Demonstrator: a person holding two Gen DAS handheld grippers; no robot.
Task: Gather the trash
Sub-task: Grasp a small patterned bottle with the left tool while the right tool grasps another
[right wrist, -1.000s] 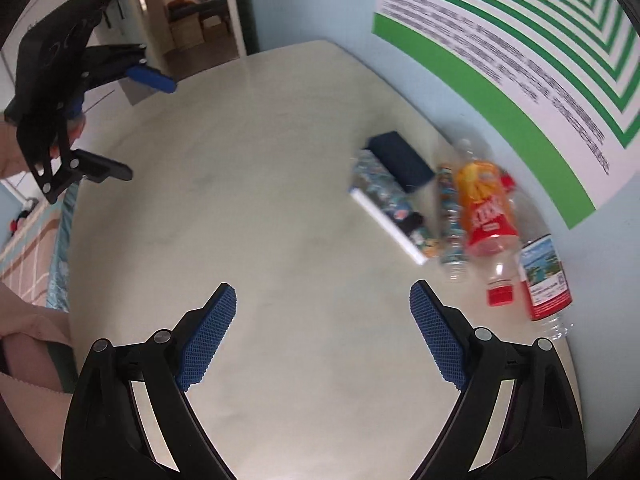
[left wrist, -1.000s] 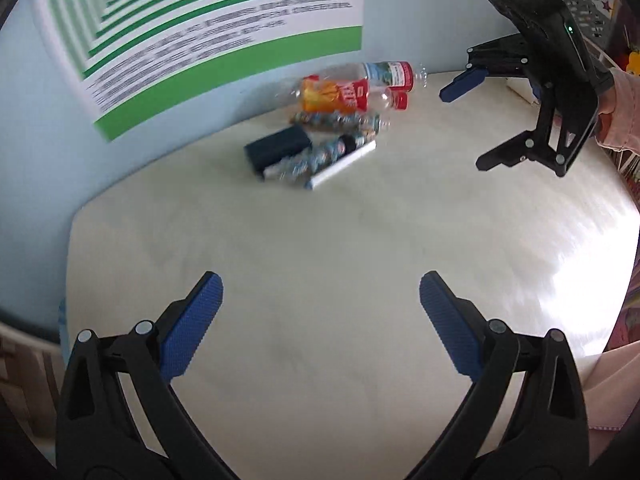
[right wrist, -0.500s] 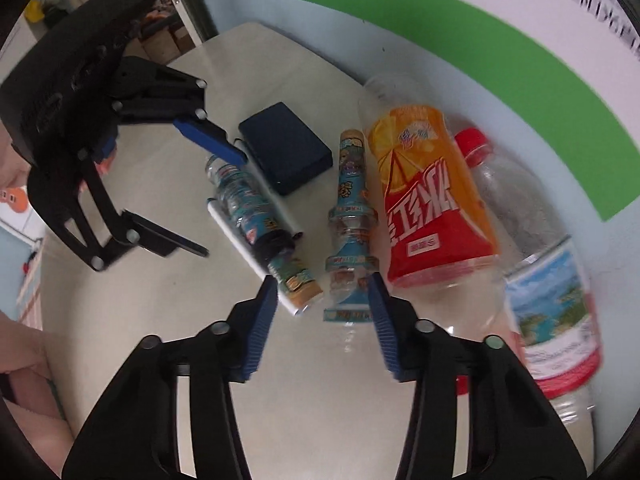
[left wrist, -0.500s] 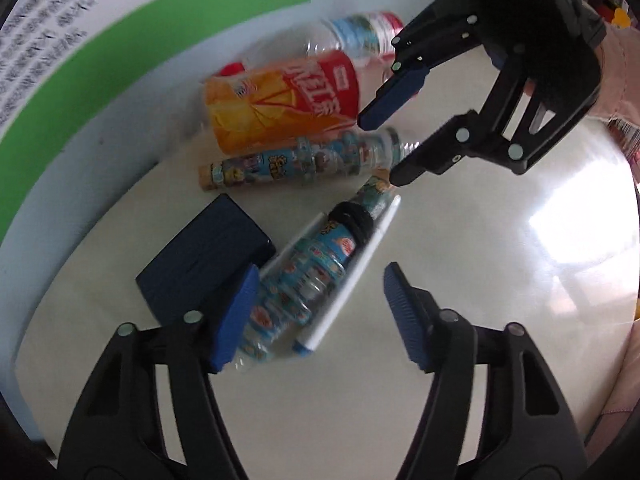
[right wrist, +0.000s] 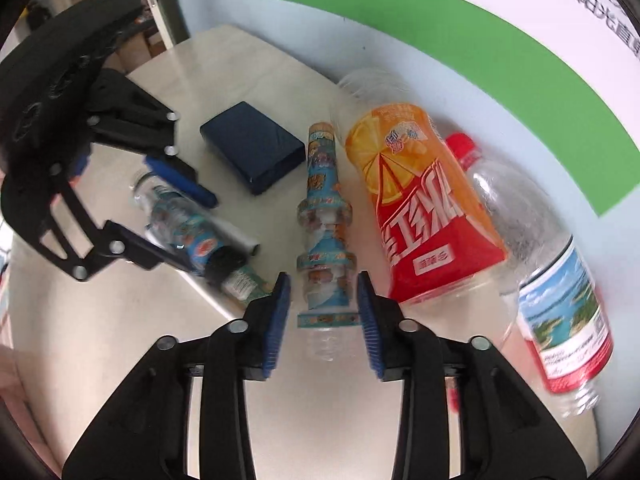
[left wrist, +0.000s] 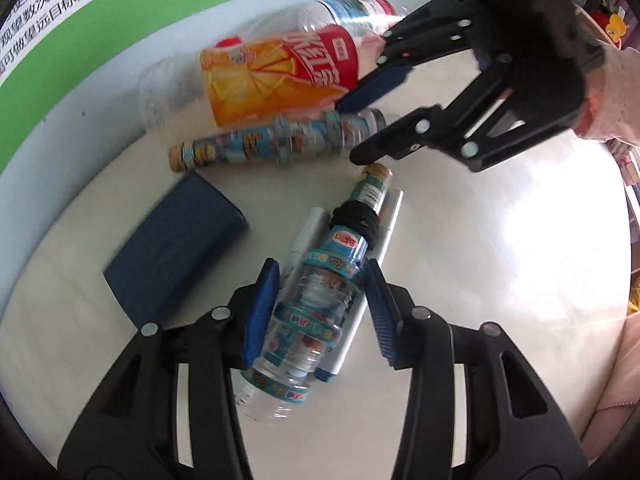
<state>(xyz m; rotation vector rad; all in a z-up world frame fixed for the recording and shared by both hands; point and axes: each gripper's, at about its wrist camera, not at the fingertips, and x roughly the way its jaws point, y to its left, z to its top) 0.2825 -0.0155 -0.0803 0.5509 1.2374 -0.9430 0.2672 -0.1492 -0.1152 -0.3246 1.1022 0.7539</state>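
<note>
— What trash lies here?
— A clear cartoon-banded bottle (left wrist: 308, 312) at six o'clock, on its side across two white markers (left wrist: 385, 224).
— Others?
— A slim banded bottle (right wrist: 326, 216), an orange-red one (right wrist: 420, 208) and a clear water bottle (right wrist: 560, 280) toward twelve.

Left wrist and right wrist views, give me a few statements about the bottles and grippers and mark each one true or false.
1. The left gripper straddles a small taped bottle lying on the table. True.
2. The right gripper holds the dark blue box. False; its fingers flank the slim taped bottle.
3. The orange-label bottle stands upright. False; it lies on its side.
4. The clear bottle nearest the wall has a red cap. True.
</note>
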